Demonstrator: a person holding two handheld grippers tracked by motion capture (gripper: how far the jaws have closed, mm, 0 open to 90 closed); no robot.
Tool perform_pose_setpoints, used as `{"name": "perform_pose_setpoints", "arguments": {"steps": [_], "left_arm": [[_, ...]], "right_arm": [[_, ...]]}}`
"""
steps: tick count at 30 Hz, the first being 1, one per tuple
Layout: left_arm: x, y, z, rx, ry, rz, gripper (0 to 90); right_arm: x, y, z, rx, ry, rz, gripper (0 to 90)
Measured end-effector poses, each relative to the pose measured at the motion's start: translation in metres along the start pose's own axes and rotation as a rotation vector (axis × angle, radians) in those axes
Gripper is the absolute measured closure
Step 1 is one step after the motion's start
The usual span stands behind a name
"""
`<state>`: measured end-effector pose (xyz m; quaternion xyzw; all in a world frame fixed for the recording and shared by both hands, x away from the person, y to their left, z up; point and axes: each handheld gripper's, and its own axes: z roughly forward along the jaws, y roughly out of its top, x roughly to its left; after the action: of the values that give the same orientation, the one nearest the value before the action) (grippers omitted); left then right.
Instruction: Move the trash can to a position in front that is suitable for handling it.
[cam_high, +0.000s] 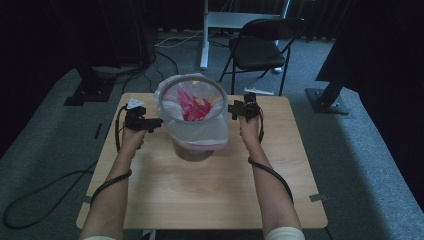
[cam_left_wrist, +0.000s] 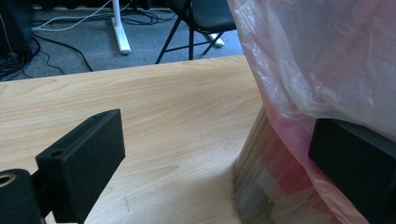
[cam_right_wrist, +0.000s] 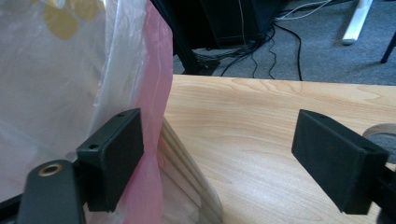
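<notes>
A small waste bin (cam_high: 192, 150) lined with a thin pinkish-white plastic bag (cam_high: 197, 127) stands at the middle of the wooden table (cam_high: 200, 195). Red and pink scraps (cam_high: 192, 107) lie inside it. My left gripper (cam_high: 155, 124) is open at the bag's left side, one jaw pressed against the plastic (cam_left_wrist: 322, 70) and the other over bare wood. My right gripper (cam_high: 231, 109) is open at the bag's right side; its left jaw touches the bag (cam_right_wrist: 79, 84), with the ribbed bin wall (cam_right_wrist: 187, 172) just below.
A black folding chair (cam_high: 262, 47) and a white desk leg (cam_high: 204, 35) stand beyond the table's far edge. Cables (cam_high: 30, 195) trail on the grey carpet at the left. Dark stands (cam_high: 330, 75) flank the table.
</notes>
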<state>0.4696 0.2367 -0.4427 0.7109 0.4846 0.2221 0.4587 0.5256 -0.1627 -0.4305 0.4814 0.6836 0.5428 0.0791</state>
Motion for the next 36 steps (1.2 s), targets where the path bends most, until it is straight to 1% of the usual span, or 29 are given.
{"name": "perform_pose_setpoints", "arguments": {"steps": [1,2,3,5,7,10,13,17,20,24,27,33,36], "left_arm": [[0.000,0.000,0.000,0.001,-0.004,-0.001,3.5],[0.001,0.000,-0.001,0.006,-0.008,-0.004,3.5],[0.000,-0.001,-0.002,0.007,-0.010,-0.003,3.5],[0.000,-0.001,-0.003,0.009,-0.011,-0.004,3.5],[-0.001,-0.002,-0.005,0.009,-0.008,0.008,3.5],[-0.003,-0.004,-0.010,0.010,-0.010,0.017,3.5],[-0.005,-0.006,-0.013,0.011,-0.011,0.021,3.5],[-0.007,-0.010,-0.019,0.011,-0.019,0.020,3.5],[-0.008,-0.014,-0.023,0.009,-0.026,0.016,3.5],[-0.011,-0.018,-0.028,0.017,-0.024,0.029,3.5],[-0.013,-0.020,-0.032,0.032,-0.029,0.035,3.5],[-0.017,-0.027,-0.041,0.028,-0.041,0.037,3.6],[-0.019,-0.031,-0.045,0.034,-0.036,0.052,3.7]], "right_arm": [[0.000,0.000,0.000,0.010,0.009,-0.005,16.2],[0.001,0.001,-0.002,0.019,0.015,-0.023,16.3],[0.002,0.001,-0.002,0.022,0.017,-0.030,16.3],[0.002,0.001,-0.003,0.028,0.022,-0.034,16.3],[0.003,0.000,-0.004,0.029,0.026,-0.040,16.3],[0.005,-0.004,-0.007,0.031,0.036,-0.037,16.3],[0.006,-0.008,-0.010,0.029,0.052,-0.023,16.3],[0.007,-0.014,-0.014,0.031,0.073,-0.013,16.3],[0.010,-0.017,-0.017,0.040,0.080,-0.017,16.3],[0.016,-0.019,-0.022,0.049,0.071,-0.035,16.3],[0.019,-0.023,-0.027,0.054,0.078,-0.043,16.3],[0.024,-0.033,-0.035,0.051,0.096,-0.037,16.4],[0.027,-0.039,-0.039,0.046,0.117,-0.030,16.4]]}}
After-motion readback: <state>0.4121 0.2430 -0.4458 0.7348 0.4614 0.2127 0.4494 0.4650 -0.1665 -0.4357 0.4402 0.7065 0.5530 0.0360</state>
